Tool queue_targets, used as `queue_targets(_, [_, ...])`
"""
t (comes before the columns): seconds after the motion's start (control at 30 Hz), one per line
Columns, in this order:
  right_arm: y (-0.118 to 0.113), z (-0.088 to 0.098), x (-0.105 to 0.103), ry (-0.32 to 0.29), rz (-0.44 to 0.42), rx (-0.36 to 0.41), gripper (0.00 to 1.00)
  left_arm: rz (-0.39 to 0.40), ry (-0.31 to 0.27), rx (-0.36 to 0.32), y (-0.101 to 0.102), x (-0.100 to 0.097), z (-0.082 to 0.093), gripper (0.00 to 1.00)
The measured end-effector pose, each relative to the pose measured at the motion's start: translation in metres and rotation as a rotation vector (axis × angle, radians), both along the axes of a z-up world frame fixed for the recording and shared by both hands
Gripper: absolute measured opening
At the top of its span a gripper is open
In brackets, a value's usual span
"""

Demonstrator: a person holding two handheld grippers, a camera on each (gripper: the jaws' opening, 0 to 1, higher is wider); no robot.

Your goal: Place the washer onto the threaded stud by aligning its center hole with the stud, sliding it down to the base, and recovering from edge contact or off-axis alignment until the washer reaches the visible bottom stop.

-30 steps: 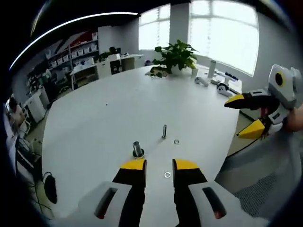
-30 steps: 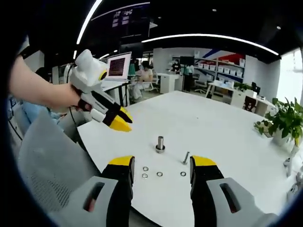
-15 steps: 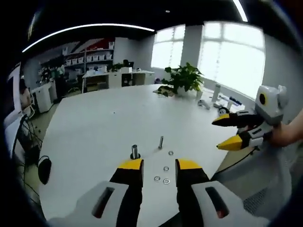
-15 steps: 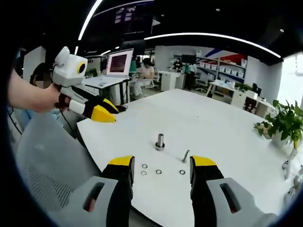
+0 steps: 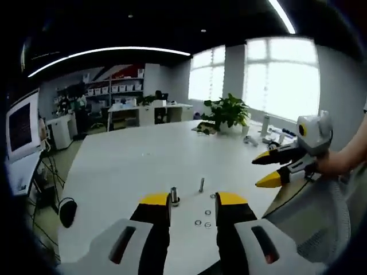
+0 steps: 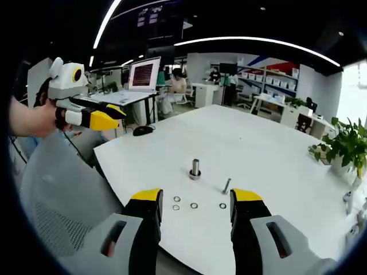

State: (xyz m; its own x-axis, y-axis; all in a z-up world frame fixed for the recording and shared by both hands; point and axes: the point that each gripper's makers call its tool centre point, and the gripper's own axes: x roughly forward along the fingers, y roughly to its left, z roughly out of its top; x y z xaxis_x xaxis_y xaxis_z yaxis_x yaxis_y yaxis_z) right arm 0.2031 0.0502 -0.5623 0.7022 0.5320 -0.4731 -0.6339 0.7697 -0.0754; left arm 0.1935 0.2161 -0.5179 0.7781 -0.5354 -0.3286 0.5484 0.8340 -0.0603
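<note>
This is an open-plan office with a workshop corner, lit by long curved ceiling light strips [image 6: 252,41] and tall bright windows [image 5: 281,77]. A big white round tabletop [image 6: 252,143] stands in the middle, with a potted plant [image 5: 228,110] at its far edge, a grey mesh chair [image 6: 54,200] drawn up beside it, and a computer mouse [image 6: 141,130] near its rim. Behind it are desks with a lit monitor [image 6: 143,73], seated people [image 6: 175,87], and wall shelves of storage bins [image 5: 109,90].
</note>
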Motion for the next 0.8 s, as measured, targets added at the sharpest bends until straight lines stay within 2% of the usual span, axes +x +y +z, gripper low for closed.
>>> queue_targets(0.17, [0.003, -0.003, -0.002, 0.005, 0.022, -0.021, 0.49, 0.06, -0.036, -0.059, 0.011, -0.001, 0.003, 0.28])
queue_targets(0.27, [0.004, -0.006, -0.004, 0.018, 0.026, -0.029, 0.49, 0.084, -0.017, -0.07, 0.018, 0.001, 0.001, 0.28])
queue_targets(0.47, [0.006, -0.01, -0.006, 0.035, 0.039, -0.037, 0.5, 0.12, -0.041, -0.111, 0.029, 0.002, 0.004, 0.26])
queue_targets(0.53, [0.007, -0.012, -0.008, 0.049, 0.043, -0.03, 0.5, 0.123, -0.017, -0.137, 0.028, 0.004, 0.004, 0.26])
queue_targets(0.57, [0.007, -0.009, -0.007, 0.043, 0.042, -0.021, 0.5, 0.123, -0.024, -0.148, 0.029, 0.005, 0.005, 0.25])
queue_targets(0.6, [0.009, 0.002, -0.003, 0.01, 0.027, 0.031, 0.5, 0.13, -0.028, -0.156, 0.029, 0.005, 0.007, 0.25])
queue_targets(0.67, [0.009, 0.01, -0.001, -0.002, 0.008, 0.083, 0.5, 0.135, -0.026, -0.157, 0.032, 0.005, 0.005, 0.26])
queue_targets(0.73, [0.004, -0.001, -0.001, 0.045, -0.005, 0.069, 0.5, 0.148, -0.006, -0.166, 0.037, 0.006, 0.0, 0.26])
queue_targets(0.8, [0.002, -0.006, -0.001, 0.063, -0.008, 0.054, 0.5, 0.155, -0.001, -0.185, 0.038, 0.006, 0.002, 0.26])
